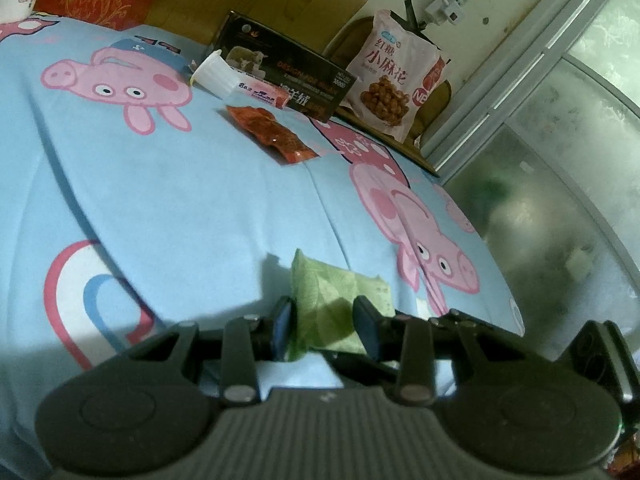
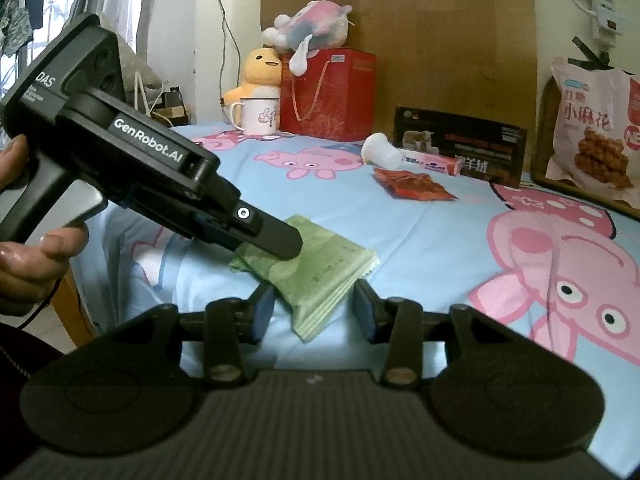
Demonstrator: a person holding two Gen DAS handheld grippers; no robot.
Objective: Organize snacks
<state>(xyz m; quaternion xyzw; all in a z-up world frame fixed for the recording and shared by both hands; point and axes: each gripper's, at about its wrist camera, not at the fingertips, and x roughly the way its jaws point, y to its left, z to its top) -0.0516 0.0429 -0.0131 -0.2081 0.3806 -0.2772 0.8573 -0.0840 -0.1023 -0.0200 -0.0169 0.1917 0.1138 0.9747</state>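
**Green packet pinched from the left, right jaws straddling its near corner**

While I watch both wrist feeds, the green snack packet [image 2: 316, 276] lies on the pig-print bedspread [image 2: 420, 240], near its front edge. My left gripper [image 1: 326, 328] has it: jaws narrowed, both blue pads against the packet's sides. In the right view the same tool comes in from the left, its black finger [image 2: 280, 240] lying across the packet's top, a hand [image 2: 28, 256] on the grip.

My right gripper [image 2: 314, 308] sits at the packet's near corner with the jaws partly open. That corner is between the pads, with blue bedspread showing on either side (no contact that I can see).

Other snacks sit farther back on the bedspread:
- red-orange sachet [image 1: 270, 134], flat, alone
- pink-and-white candy tube [image 1: 262, 94], lying against the dark printed box [image 1: 288, 68]
- white plastic cup [image 1: 212, 74], tipped on its side, touching the tube's end

Large pink bag of fried twists [image 1: 394, 76] stands upright beyond the box, off the bedspread, against the wall. Red gift bag [image 2: 328, 94], enamel mug [image 2: 258, 116] and plush toys [image 2: 288, 44] are at the far end.
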